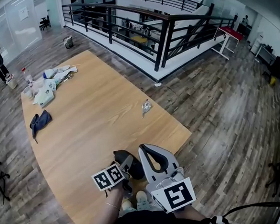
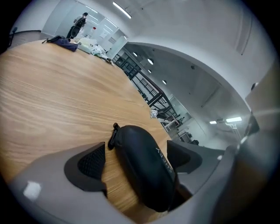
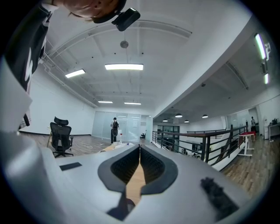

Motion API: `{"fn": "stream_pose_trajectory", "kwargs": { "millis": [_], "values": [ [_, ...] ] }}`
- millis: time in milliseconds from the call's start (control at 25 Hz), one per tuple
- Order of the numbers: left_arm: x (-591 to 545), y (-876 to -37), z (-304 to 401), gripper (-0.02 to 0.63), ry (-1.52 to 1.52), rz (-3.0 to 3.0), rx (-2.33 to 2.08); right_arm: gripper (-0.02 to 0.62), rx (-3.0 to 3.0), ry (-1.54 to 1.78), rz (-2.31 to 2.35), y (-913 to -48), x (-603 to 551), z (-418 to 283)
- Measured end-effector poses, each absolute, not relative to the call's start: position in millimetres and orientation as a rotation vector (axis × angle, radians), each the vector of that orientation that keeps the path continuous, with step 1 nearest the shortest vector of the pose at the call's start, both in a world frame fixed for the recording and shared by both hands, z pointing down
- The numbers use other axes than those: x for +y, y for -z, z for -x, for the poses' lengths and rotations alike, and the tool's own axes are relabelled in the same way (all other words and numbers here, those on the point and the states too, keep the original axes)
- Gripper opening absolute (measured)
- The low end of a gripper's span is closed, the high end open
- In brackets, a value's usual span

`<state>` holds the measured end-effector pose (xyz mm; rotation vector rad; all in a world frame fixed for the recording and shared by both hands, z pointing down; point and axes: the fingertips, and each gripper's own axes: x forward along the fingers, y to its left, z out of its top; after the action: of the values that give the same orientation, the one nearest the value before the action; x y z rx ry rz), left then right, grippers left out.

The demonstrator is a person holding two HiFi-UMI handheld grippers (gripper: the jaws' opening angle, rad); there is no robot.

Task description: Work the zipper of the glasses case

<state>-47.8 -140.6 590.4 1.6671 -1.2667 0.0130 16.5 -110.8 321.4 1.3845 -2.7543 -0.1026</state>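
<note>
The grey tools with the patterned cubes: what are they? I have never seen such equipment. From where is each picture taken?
A person holds two hand grippers; there is no robot, and the cubes are part of the grippers. One picture looks down from the person's head; the other two look along each gripper's jaws. On the wooden table lie a black glasses case, a dark cloth and a pile of pale packets. The left gripper has its jaws open around the case. The right gripper is shut, holding nothing.
</note>
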Motion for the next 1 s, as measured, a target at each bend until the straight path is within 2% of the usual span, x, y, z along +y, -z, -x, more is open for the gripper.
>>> {"fn": "stream_pose_trajectory", "kwargs": {
  "millis": [400,520,800,920,1000],
  "values": [
    [-157.9,-601.1,23.3,0.452,-0.261,-1.803,-1.347,0.006,-2.782,0.037,-1.381,-327.8,-117.9,-25.5],
    [-166.5,-603.1,13.1,0.474,-0.285,-1.83,-1.338,0.006,-2.791,0.023,-1.364,-328.9,-119.8,-24.5],
    [-172.5,-606.7,-2.9,0.472,-0.342,-1.829,-1.345,0.006,-2.804,-0.007,-1.368,-325.5,-124.8,-27.7],
    [-171.4,-604.2,-6.8,0.453,-0.348,-1.867,-1.283,0.006,-2.821,-0.015,-1.361,-322.3,-124.4,-26.7],
    [-169.2,-599.4,-12.6,0.384,-0.325,-1.927,-1.2,0.006,-2.832,-0.028,-1.363,-321.6,-124.0,-28.5]
  ]
}}
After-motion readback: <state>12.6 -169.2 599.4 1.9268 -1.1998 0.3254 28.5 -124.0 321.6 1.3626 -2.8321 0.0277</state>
